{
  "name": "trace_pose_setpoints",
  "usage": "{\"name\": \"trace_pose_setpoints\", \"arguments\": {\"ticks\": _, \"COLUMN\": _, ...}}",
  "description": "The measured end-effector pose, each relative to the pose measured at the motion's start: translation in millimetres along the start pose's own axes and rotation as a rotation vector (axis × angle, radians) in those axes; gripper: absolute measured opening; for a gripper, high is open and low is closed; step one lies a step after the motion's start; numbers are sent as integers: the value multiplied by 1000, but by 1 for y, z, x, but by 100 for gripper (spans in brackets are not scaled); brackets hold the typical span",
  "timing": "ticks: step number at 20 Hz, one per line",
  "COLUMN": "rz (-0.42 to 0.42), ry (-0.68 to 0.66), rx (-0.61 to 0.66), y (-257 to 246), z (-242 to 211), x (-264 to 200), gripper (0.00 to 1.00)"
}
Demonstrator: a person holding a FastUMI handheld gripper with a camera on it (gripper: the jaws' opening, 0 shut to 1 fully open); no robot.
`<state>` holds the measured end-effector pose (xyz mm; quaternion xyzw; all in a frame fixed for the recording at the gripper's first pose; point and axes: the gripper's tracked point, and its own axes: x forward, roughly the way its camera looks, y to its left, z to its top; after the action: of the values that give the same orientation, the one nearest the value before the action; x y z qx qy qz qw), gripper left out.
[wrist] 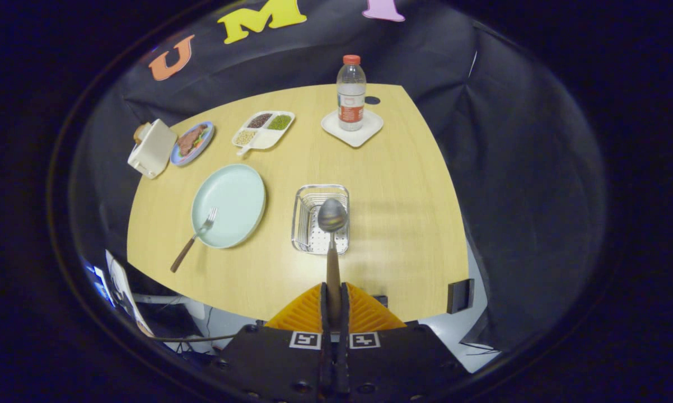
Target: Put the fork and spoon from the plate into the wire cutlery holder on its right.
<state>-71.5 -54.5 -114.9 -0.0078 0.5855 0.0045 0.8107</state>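
My gripper (333,299) is shut on the spoon's brown handle. The spoon (332,224) sticks out ahead of the fingers, and its metal bowl hangs over the wire cutlery holder (304,215). The holder is a small rectangular wire basket on the wooden table (392,224). To its left lies the pale green plate (233,198). The fork (195,238) rests with its tines on the plate's near rim and its brown handle out on the table toward the near edge.
Farther back stand a water bottle (351,92) on a white coaster (364,131), a divided tray of beans (263,130), a blue plate with food (192,143) and a white toaster-like box (152,148). The table's near edge drops to the floor just ahead of the fingers.
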Motion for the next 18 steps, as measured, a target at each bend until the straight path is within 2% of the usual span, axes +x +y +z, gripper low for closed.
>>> {"name": "trace_pose_setpoints", "arguments": {"ticks": 3, "rz": -4, "ry": -11, "rx": 7, "y": 0, "z": 4, "x": 4, "gripper": 4}}
{"name": "trace_pose_setpoints", "arguments": {"ticks": 5, "rz": 11, "ry": -40, "rx": 28, "y": 4, "z": 13, "x": 3, "gripper": 13}}
{"name": "trace_pose_setpoints", "arguments": {"ticks": 6, "rz": 12, "ry": -51, "rx": 38, "y": 4, "z": 18, "x": -1, "gripper": 21}}
{"name": "trace_pose_setpoints", "arguments": {"ticks": 7, "rz": 17, "ry": -62, "rx": 44, "y": 4, "z": 19, "x": 0, "gripper": 21}}
{"name": "trace_pose_setpoints", "arguments": {"ticks": 9, "rz": 23, "ry": -83, "rx": 39, "y": 11, "z": 23, "x": -4, "gripper": 40}}
{"name": "trace_pose_setpoints", "arguments": {"ticks": 11, "rz": 20, "ry": -120, "rx": 28, "y": 18, "z": 30, "x": -9, "gripper": 68}}
{"name": "trace_pose_setpoints", "arguments": {"ticks": 12, "rz": 19, "ry": -136, "rx": 29, "y": 23, "z": 33, "x": -11, "gripper": 78}}
{"name": "trace_pose_setpoints", "arguments": {"ticks": 16, "rz": 45, "ry": -193, "rx": 45, "y": 61, "z": 46, "x": -18, "gripper": 91}}
{"name": "trace_pose_setpoints", "arguments": {"ticks": 18, "rz": 64, "ry": -205, "rx": 39, "y": 87, "z": 48, "x": -17, "gripper": 93}}
